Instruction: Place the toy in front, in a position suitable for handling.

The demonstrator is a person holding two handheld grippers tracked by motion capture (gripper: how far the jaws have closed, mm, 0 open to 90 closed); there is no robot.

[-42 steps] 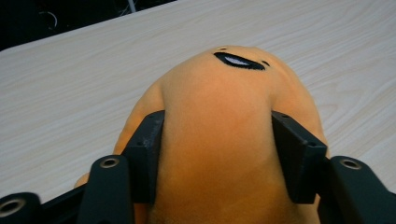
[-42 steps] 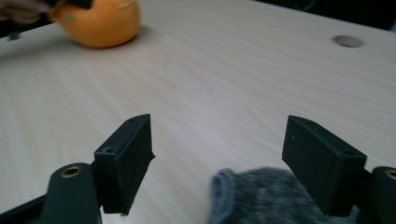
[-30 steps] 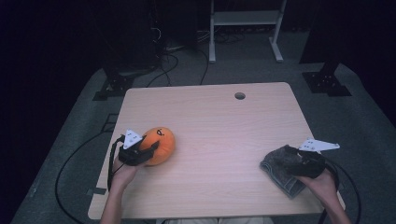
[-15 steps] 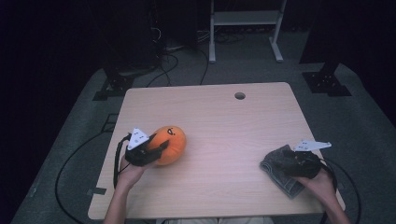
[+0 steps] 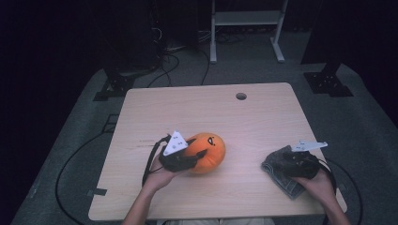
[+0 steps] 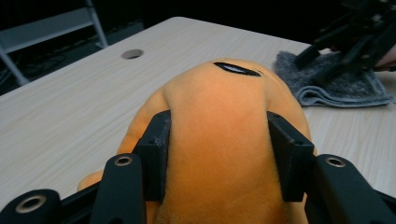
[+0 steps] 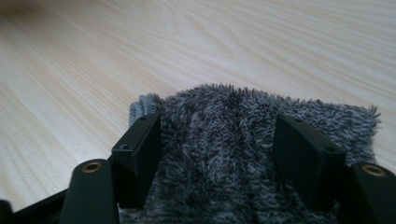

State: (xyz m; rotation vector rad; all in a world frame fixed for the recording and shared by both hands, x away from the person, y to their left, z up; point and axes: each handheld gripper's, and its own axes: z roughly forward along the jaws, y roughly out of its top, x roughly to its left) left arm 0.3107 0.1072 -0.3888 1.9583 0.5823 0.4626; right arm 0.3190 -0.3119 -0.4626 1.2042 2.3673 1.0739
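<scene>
An orange plush toy [image 5: 209, 149] with a black stitched face lies on the wooden table [image 5: 197, 108], left of the middle. My left gripper [image 5: 196, 158] is shut on it, its black pads [image 6: 156, 154] pressing into both sides of the plush [image 6: 219, 98]. At the front right lies a grey fluffy cloth [image 5: 277, 172], folded. My right gripper [image 5: 287, 164] sits down on the cloth [image 7: 219, 107], which spreads past both pads [image 7: 303, 158]. Its jaws have just been closing with the pile between them, and still stand wide apart.
A round cable hole [image 5: 241, 96] sits near the table's far edge. Cables trail off the left and right edges to the grey floor. A white shelf frame [image 5: 246, 28] stands behind the table in the dark.
My left gripper has carried the orange plush to the right, toward the table's middle. The right hand has stayed on the cloth.
</scene>
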